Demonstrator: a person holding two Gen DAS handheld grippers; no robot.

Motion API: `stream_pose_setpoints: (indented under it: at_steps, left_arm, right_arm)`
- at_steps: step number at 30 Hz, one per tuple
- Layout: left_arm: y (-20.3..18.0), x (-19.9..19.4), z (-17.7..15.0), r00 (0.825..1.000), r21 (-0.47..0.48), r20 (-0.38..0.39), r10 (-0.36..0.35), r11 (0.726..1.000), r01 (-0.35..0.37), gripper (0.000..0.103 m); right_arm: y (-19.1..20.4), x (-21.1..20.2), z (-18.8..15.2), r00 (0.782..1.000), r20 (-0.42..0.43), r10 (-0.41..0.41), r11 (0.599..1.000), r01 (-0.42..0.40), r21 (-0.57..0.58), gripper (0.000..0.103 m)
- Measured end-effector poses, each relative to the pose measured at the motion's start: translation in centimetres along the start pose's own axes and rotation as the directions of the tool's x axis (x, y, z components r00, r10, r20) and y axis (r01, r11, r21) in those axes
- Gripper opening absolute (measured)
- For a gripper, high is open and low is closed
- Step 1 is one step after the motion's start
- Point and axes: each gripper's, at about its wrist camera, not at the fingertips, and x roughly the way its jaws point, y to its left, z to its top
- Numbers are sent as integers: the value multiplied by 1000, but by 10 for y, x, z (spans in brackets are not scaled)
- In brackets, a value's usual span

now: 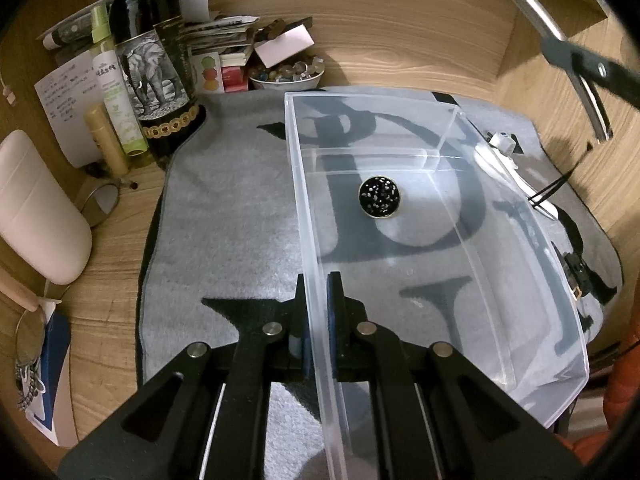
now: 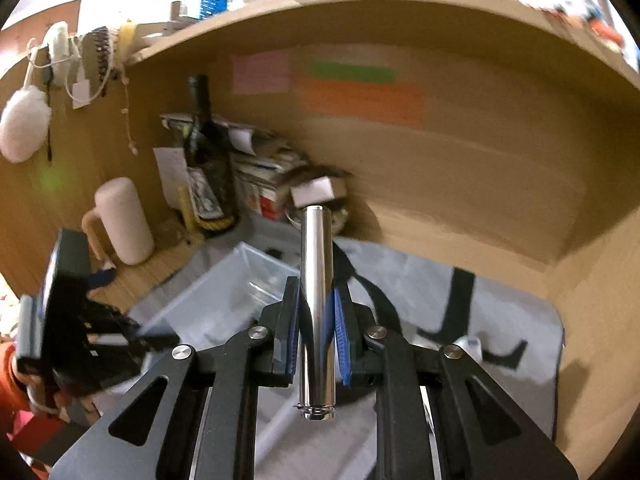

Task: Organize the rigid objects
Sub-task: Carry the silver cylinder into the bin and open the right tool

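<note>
Right gripper (image 2: 316,320) clamped on steel tube (image 2: 316,300), left gripper (image 1: 318,300) pinching clear bin (image 1: 520,240) wall: lower level, release inside beside black disc (image 1: 379,199).

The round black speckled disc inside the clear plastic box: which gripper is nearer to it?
Left. The left gripper clamps the clear plastic box wall holding the round black speckled disc; the right gripper holds a shiny metal cylinder above.

You have a clear plastic bin (image 1: 440,264) lying on the grey mat with one round black speckled disc (image 1: 379,198) flat inside, and a shiny metal cylinder (image 2: 317,312) held lengthwise above.
</note>
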Motion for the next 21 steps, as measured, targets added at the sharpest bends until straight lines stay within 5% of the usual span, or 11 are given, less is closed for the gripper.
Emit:
stream_pose_setpoints:
  at_steps: [6, 11, 21]
  left_arm:
    - [-2, 0, -1, 1000, 12, 6, -1, 1000, 1, 7]
    - [-1, 0, -1, 1000, 17, 7, -7, 1000, 7, 7]
    - [-1, -1, -3, 1000, 21, 15, -15, 1000, 15, 8]
  right_arm:
    - [24, 15, 13, 999, -10, 49, 998, -49, -29, 14]
    - [44, 45, 4, 991, -101, 87, 994, -94, -63, 14]
    - [71, 100, -29, 939, -325, 115, 978, -164, -130, 14]
